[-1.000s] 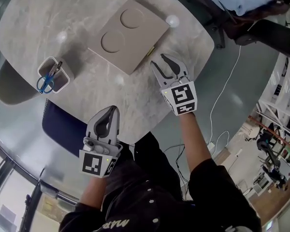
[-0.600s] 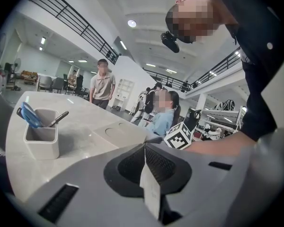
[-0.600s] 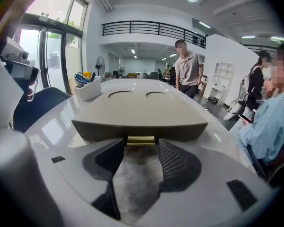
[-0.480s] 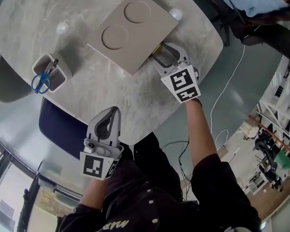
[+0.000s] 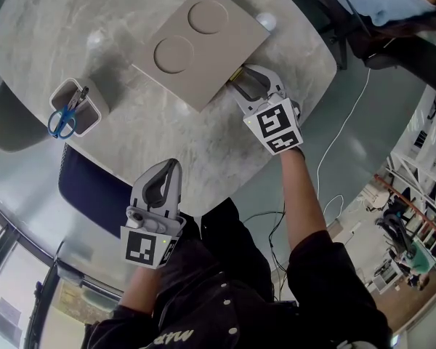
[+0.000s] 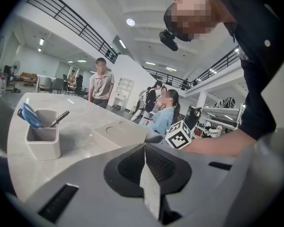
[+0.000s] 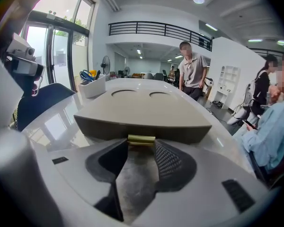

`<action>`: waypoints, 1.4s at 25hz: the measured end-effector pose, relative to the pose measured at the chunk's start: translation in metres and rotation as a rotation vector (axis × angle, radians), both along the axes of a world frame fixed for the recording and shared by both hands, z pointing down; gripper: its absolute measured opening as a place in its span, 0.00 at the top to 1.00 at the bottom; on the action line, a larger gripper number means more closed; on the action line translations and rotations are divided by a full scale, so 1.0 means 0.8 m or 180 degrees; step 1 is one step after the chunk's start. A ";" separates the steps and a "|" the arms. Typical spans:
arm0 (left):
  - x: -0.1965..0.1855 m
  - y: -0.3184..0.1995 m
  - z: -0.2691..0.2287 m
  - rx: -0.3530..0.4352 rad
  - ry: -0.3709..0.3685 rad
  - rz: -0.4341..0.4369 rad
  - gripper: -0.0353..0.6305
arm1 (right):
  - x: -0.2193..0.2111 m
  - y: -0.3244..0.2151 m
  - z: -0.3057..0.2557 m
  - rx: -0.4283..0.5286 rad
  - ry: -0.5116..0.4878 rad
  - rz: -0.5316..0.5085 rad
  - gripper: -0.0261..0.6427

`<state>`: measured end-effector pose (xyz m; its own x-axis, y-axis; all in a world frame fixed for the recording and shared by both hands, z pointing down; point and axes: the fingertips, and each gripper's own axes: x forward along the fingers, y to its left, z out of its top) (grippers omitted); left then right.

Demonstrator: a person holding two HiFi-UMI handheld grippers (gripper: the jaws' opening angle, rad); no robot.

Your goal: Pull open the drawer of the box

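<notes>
My right gripper (image 5: pixel 240 80) is closing its jaws around the drawer's brass pull tab (image 7: pixel 141 139), which is sitting between their tips. The box (image 5: pixel 200 46) is lying by the tabletop's (image 5: pixel 73 20) right edge. My left gripper (image 5: pixel 171 167) is hovering off the near edge, jaws pressed together.

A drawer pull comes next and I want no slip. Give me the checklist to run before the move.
1. Drawer shut in the box: ok.
2. Right tool lined up on the gold tab: ok.
3. Grip on the tab: not ok. The jaws are apart and closing, with the tab at their tips.
4. Pull path over the table toward the person: ok, bare marble.
5. Box braced: not ok. The left tool is shut, empty and away from the box.
</notes>
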<state>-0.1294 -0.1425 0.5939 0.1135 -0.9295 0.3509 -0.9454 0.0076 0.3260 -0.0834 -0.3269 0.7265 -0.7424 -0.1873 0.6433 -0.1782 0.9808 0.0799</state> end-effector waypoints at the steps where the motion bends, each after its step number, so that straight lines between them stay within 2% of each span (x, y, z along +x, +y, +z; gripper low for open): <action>1: 0.001 -0.001 0.000 0.0003 -0.0005 0.0003 0.92 | 0.002 0.000 0.000 -0.0001 0.0008 0.0005 0.70; 10: 0.005 -0.010 -0.016 0.0087 -0.0065 0.0085 0.92 | 0.041 0.012 0.002 -0.0028 0.0089 0.0074 0.71; 21: 0.022 -0.009 -0.049 0.0216 -0.0141 0.0259 0.92 | 0.115 0.027 0.004 0.0001 0.0424 0.0178 0.71; 35: 0.029 -0.006 -0.081 0.0332 -0.0206 0.0394 0.92 | 0.185 0.047 0.006 -0.0040 0.0748 0.0249 0.71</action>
